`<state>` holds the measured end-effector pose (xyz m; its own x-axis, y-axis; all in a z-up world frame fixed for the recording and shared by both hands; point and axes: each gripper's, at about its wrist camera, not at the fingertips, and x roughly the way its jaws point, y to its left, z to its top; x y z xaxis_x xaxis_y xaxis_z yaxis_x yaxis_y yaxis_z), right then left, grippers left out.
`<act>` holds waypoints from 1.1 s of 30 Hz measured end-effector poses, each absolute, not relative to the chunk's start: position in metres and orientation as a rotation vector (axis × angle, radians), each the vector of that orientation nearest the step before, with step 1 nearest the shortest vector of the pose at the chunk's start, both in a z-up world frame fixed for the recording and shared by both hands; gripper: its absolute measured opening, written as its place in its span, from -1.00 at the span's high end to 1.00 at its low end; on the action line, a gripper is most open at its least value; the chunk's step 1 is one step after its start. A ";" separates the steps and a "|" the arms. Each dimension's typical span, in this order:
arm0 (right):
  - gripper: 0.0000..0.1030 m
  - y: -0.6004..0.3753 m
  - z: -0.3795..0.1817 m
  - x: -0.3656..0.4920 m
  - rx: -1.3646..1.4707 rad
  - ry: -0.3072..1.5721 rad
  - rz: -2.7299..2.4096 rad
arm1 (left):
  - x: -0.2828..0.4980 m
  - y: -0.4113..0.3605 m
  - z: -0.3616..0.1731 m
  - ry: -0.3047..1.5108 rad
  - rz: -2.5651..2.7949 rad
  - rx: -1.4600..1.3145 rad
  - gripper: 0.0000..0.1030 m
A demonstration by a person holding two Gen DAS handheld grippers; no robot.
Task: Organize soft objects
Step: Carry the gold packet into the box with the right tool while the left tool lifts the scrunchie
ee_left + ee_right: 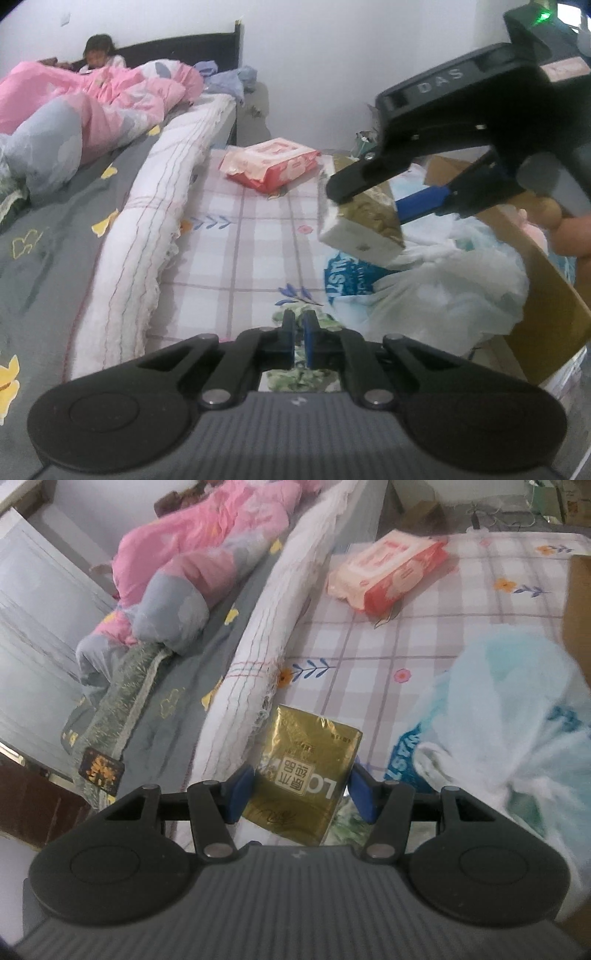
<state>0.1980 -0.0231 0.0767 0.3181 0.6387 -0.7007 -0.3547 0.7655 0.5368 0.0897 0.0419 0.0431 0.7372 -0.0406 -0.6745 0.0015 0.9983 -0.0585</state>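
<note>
Tissue pack (303,775), gold-wrapped, is held clear of the checked mattress cover (369,646) by the right gripper (301,794).

Its blue pads are seen pressed against the two sides of the pack, which in the left wrist view hangs tilted beside the cardboard box (546,295). The left gripper (299,343) is carried empty, its fingers pressed together. A pink-and-red wipes pack (269,166) is left lying farther up the mattress cover, and a white plastic bag (424,291) is heaped against the box. The step in hand is judged to be a transfer toward the box: the squeeze is best kept even, since the soft pack can be crushed or can pivot, and the box rim should be cleared before release.
</note>
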 end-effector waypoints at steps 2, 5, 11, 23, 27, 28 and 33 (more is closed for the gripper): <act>-0.07 -0.037 0.081 0.192 0.318 1.047 0.663 | 0.087 0.038 0.044 0.737 -0.024 -0.048 0.90; -0.07 -0.056 0.084 0.183 0.326 1.026 0.660 | 0.084 0.034 0.044 0.737 -0.030 -0.039 0.90; -0.08 -0.099 0.091 0.157 0.340 0.984 0.630 | 0.081 0.028 0.026 0.748 -0.054 0.031 -0.08; -0.09 -0.206 0.086 0.108 0.471 0.892 0.452 | 0.121 0.001 -0.038 0.840 -0.136 0.329 -0.30; -0.09 -0.239 0.084 0.100 0.518 0.855 0.403 | 0.128 0.000 -0.039 0.841 -0.128 0.341 -0.30; -0.09 -0.245 0.084 0.098 0.526 0.847 0.391 | 0.129 0.000 -0.039 0.846 -0.126 0.335 -0.14; -0.09 -0.277 0.084 0.095 0.557 0.807 0.341 | 0.133 -0.001 -0.038 0.852 -0.079 0.343 0.41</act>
<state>0.0952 -0.2774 0.0843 0.6493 0.4880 -0.5833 -0.0774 0.8054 0.5877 0.1326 -0.0005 -0.0383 0.6589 0.0683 -0.7491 0.2042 0.9423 0.2655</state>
